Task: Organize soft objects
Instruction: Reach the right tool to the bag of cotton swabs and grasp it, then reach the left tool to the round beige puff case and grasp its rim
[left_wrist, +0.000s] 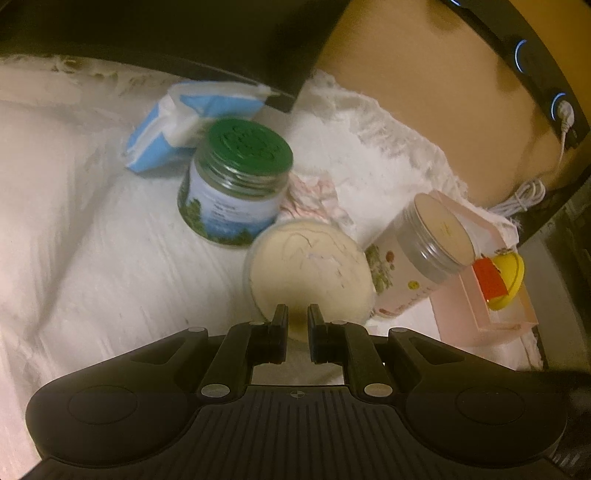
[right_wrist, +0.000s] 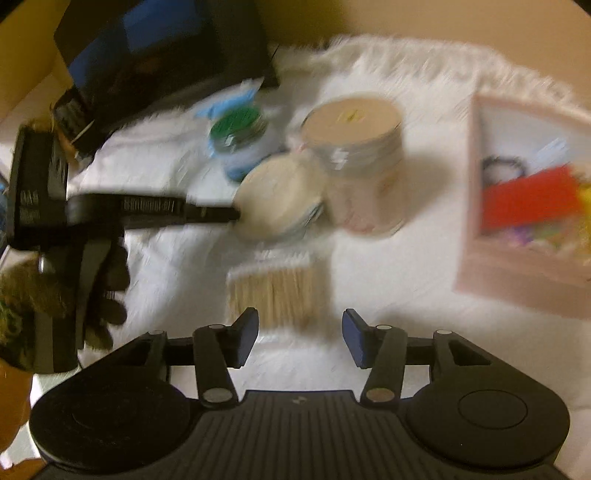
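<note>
My left gripper (left_wrist: 297, 314) is shut on the near edge of a round cream powder puff (left_wrist: 310, 266), held tilted between a green-lidded jar (left_wrist: 236, 181) and a silver-lidded jar (left_wrist: 417, 247). The right wrist view, which is blurred, shows the same puff (right_wrist: 277, 199) pinched by the left gripper (right_wrist: 236, 214) coming in from the left. My right gripper (right_wrist: 300, 332) is open and empty, just short of a bundle of cotton swabs (right_wrist: 271, 291) lying on the white fluffy cloth (right_wrist: 406, 295). A blue and white tissue pack (left_wrist: 184, 122) lies behind the green-lidded jar.
A pink tray (right_wrist: 517, 269) with red, yellow and other small items stands at the right; it also shows in the left wrist view (left_wrist: 495, 295). A black box (right_wrist: 162, 55) stands at the back left. A power strip with a white cable (left_wrist: 554, 110) runs along the wall.
</note>
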